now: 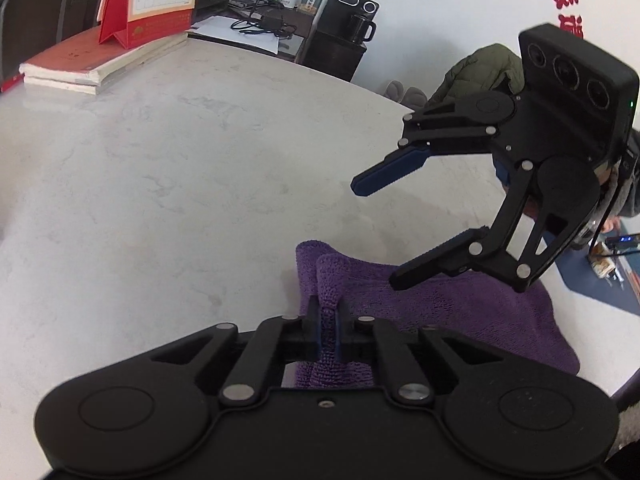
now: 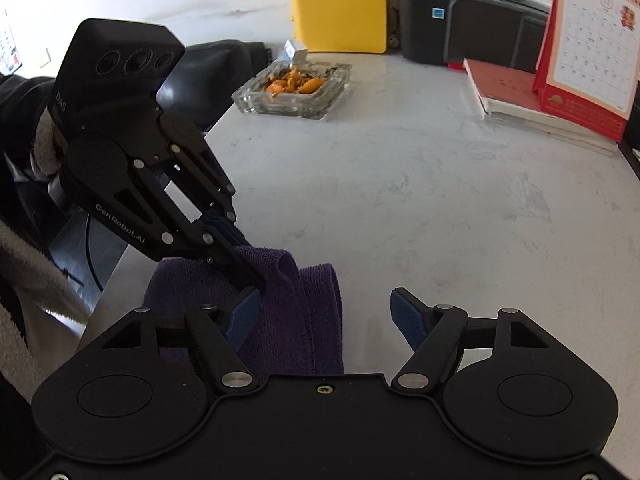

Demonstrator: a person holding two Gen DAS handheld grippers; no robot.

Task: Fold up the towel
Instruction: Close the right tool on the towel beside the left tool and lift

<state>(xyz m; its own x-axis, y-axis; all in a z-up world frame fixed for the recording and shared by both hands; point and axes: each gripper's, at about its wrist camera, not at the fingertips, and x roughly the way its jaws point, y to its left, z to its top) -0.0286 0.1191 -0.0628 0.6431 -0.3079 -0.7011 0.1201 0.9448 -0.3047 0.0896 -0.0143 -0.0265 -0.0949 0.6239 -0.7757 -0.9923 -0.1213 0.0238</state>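
A purple towel lies bunched on the white marble table, close to the table's edge. My left gripper is shut on a raised fold of it, and the cloth stands up between the blue pads. From the right wrist view the left gripper pinches the towel from the left. My right gripper hovers just above the towel with its jaws apart. In its own view the right gripper is open, one pad over the cloth, the other over the bare table.
Stacked books under a red desk calendar sit at the far side. A glass ashtray with orange peel stands further back. A printer and a yellow box line the wall. A black chair is beyond the table's edge.
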